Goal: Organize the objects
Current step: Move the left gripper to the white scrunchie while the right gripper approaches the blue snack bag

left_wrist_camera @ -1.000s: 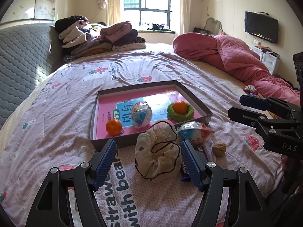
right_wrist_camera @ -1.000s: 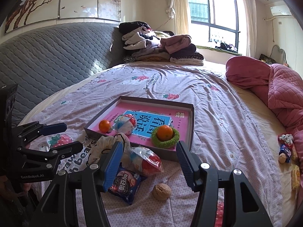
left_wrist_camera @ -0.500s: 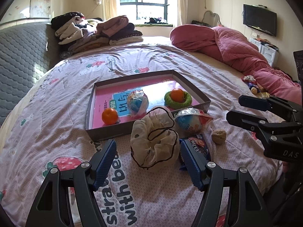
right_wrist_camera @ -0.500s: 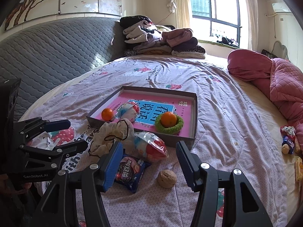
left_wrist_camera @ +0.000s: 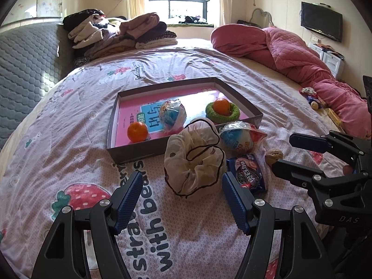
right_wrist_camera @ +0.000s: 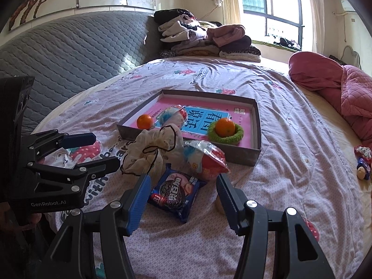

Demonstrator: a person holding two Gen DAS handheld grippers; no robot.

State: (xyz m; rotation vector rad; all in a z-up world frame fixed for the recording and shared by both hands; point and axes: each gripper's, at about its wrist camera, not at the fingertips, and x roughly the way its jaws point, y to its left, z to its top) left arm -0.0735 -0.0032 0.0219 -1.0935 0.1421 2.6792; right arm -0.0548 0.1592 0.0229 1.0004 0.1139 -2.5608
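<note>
A grey box lid with a pink inside (left_wrist_camera: pixel 130 150) (right_wrist_camera: pixel 254 127) lies on the bed. It holds two oranges, a green ring and a wrapped ball. In front of it lie a cream scrunchie (left_wrist_camera: pixel 194 162) (right_wrist_camera: pixel 151 150), a wrapped snack (left_wrist_camera: pixel 239 137) (right_wrist_camera: pixel 204 157), a blue cookie packet (left_wrist_camera: pixel 247 174) (right_wrist_camera: pixel 174 191) and a walnut (left_wrist_camera: pixel 274 156). My left gripper (left_wrist_camera: pixel 181 201) is open, just short of the scrunchie. My right gripper (right_wrist_camera: pixel 183 200) is open, its fingers either side of the cookie packet's near end. The walnut is mostly hidden behind my right finger (right_wrist_camera: pixel 226 200).
A pink quilt (left_wrist_camera: pixel 290 53) is heaped at the right. Folded clothes (left_wrist_camera: pixel 121 34) are stacked at the far end by the grey headboard (right_wrist_camera: pixel 69 53). Small items (right_wrist_camera: pixel 362 162) lie near the bed's right edge.
Both grippers have moved down and forward toward the objects. The left one now nears the scrunchie, the right one nears the cookie packet. Both stayed open.
</note>
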